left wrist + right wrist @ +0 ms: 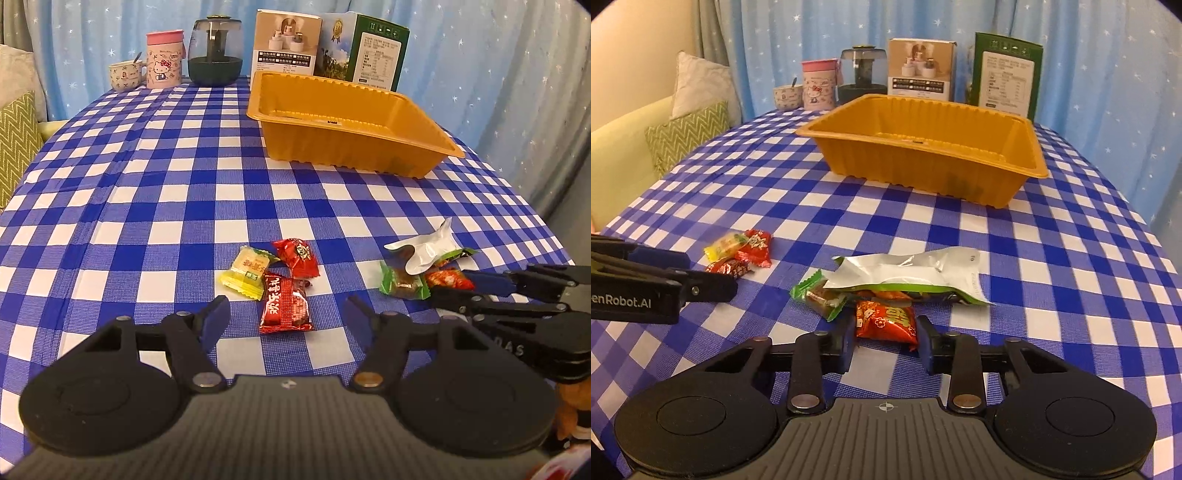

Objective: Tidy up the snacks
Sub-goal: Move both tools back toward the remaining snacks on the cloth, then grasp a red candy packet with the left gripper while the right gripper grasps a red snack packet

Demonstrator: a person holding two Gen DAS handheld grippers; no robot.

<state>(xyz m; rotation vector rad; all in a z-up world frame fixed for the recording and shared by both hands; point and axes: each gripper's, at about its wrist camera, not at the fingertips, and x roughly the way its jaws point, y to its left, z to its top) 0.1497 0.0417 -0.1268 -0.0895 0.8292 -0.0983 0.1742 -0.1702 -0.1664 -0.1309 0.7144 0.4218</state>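
snacks (pixel 886 320) on the tablecloth (pixel 1052 258) before the tray (pixel 923 162), boxes (pixel 921 70) behind it

blue-checked table (pixel 1071 258) carries orange tray (pixel 923 177), wrapped snacks (pixel 284 306), mugs (pixel 125 75), boxes (pixel 284 42).

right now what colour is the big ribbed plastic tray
Orange-yellow ribbed plastic tray, clearest in the right wrist view.

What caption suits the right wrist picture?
Right gripper closes around a red candy on the checked tablecloth, orange tray waiting behind.
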